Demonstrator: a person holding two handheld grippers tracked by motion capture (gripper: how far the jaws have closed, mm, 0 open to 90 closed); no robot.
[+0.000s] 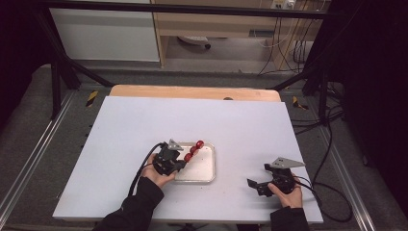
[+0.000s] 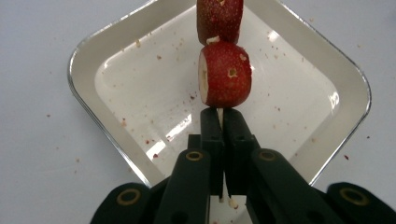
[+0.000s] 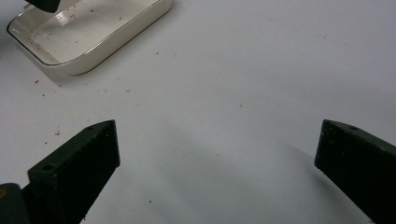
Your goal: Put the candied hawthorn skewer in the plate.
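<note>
- L tool (image 2: 219,122) clamped on skewer stick (image 2: 219,114), red fruit pieces (image 2: 225,73) on it, over tray (image 1: 208,174) near tabletop's (image 1: 144,125) front edge.
- R tool (image 1: 257,185) wide open, empty, front-right.
- Est: fruit not yet in tray; stripping/placing left.

Between the jaws of the right gripper (image 3: 215,163) I see only bare white sheet (image 3: 219,93). Off its left jaw, a scatter of reddish crumbs (image 3: 46,133) lies on that sheet. More specks dot the sheet on either side of the left gripper (image 2: 219,126) jaws. Far ahead of both pairs of jaws, a wooden table edge (image 1: 192,92) peeks out past the sheet. Beyond it stand a wooden cabinet (image 1: 216,24) and a white panel (image 1: 106,33). Black cables (image 1: 327,144) trail over the grey floor (image 1: 29,110), out to the right of the right jaws. Yellow-black tape marks (image 1: 91,97) sit by the table's far corners.
</note>
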